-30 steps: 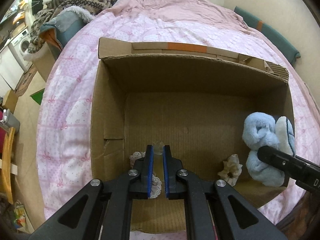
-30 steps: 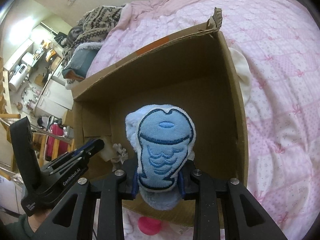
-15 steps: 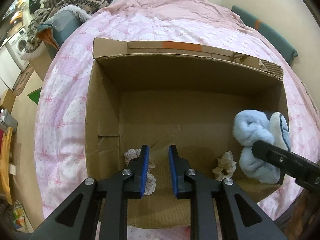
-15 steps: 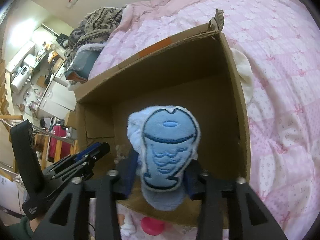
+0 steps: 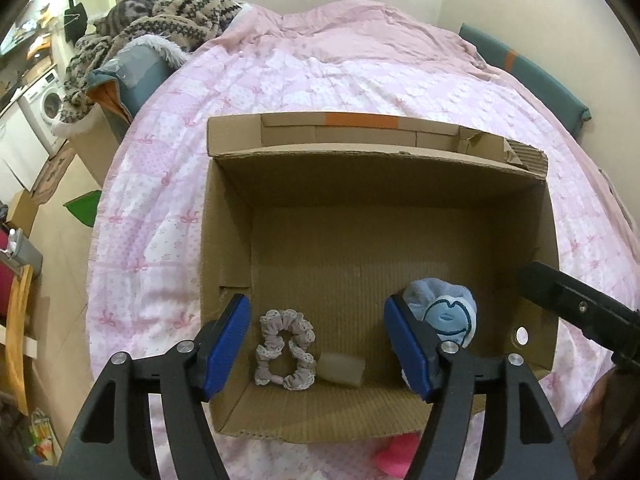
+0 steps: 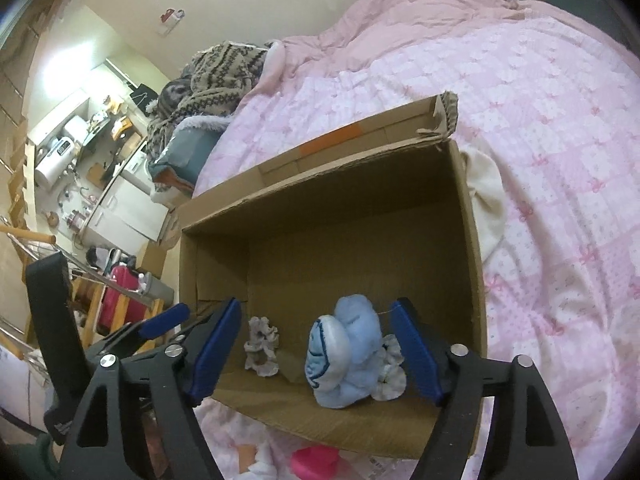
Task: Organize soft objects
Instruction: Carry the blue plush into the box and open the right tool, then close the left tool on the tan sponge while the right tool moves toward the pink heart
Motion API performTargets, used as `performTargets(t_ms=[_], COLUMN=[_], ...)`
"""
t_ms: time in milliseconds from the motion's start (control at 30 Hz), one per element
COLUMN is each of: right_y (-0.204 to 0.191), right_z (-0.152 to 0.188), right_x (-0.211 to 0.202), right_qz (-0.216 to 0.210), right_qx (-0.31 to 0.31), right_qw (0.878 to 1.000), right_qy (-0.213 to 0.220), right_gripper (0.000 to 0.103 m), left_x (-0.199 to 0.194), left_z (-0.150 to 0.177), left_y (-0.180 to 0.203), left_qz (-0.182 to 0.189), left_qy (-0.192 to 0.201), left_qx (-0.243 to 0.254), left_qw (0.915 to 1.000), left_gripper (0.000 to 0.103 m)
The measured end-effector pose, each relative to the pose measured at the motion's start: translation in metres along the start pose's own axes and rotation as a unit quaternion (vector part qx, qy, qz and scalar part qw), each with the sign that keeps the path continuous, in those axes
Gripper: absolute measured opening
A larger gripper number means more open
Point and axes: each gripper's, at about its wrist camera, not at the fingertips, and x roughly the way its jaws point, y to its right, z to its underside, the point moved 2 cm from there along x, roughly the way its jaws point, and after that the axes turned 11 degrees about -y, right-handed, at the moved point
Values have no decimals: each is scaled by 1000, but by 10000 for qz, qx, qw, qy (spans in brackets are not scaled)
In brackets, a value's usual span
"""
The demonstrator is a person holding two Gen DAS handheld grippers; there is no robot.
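An open cardboard box (image 5: 224,240) (image 6: 466,240) stands on the bed. On its floor lie a grey-white scrunchie (image 5: 285,354) (image 6: 261,346), a small translucent soft piece (image 5: 342,368) (image 6: 294,366), a light-blue plush (image 5: 444,312) (image 6: 344,354) and a cream scrunchie (image 6: 390,372). My left gripper (image 5: 318,344) hovers over the box's near left corner. Its jaws are opening, and the scrunchie and translucent piece lie loose below them. My right gripper (image 6: 316,352) hangs over the near right part. Its jaws are also opening, and the plush lies free on the box floor.
A pink quilted bedspread (image 5: 360,80) surrounds the box. A patterned knit blanket (image 5: 160,12) is heaped at the far left. A cream cloth (image 6: 486,200) lies against the box's right wall. A pink object (image 6: 316,462) sits in front of the box. The bed drops to the floor on the left.
The left jaws went from shut on the translucent piece to wide apart, leaving it on the box floor, and the gripper rose. The right jaws spread and the blue plush dropped into the box.
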Motion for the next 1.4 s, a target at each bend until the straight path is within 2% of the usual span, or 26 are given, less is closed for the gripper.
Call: performTargets(t_ms=[167,300,500,700,967,1067,1233,1400], right_y=[5,13,31,40,28,23,14,8], right_z=[1,4,4,15,45,59,81,99], right_x=[-11,-22,-30,-40,-43,-40,-30,-17], right_qz=[-147,-260,-319,-248,-52,25,45,-6], right_qx=[144,333,715,919,745,675,565,646], right_qw=[9996,9986,9964,9948,9970,9977,9981,9963], right_qy=[169,328,315,359,212,73,-228,-573], right_gripper=[91,91,91,91,91,91,91,91], left_x=[-10,-25,-41,-54,-56,-49,-26,2], left_z=[4,12,25,47,85,99,119,138], left_y=[-6,-16,-35,-53,-61,-65,-70,-71], left_qz=[-78,-91,-226,-214,-161,-101,-13,88], left_qy=[11,107,179,145,-12,-188,-726,-1343], left_qx=[-69,-179,-268,-439,-471,-543,-647,-759], left_qw=[9999,9997,9992,9987,9988,9983,9953,9880], left_gripper=[67,67,67,67,67,67,67,67])
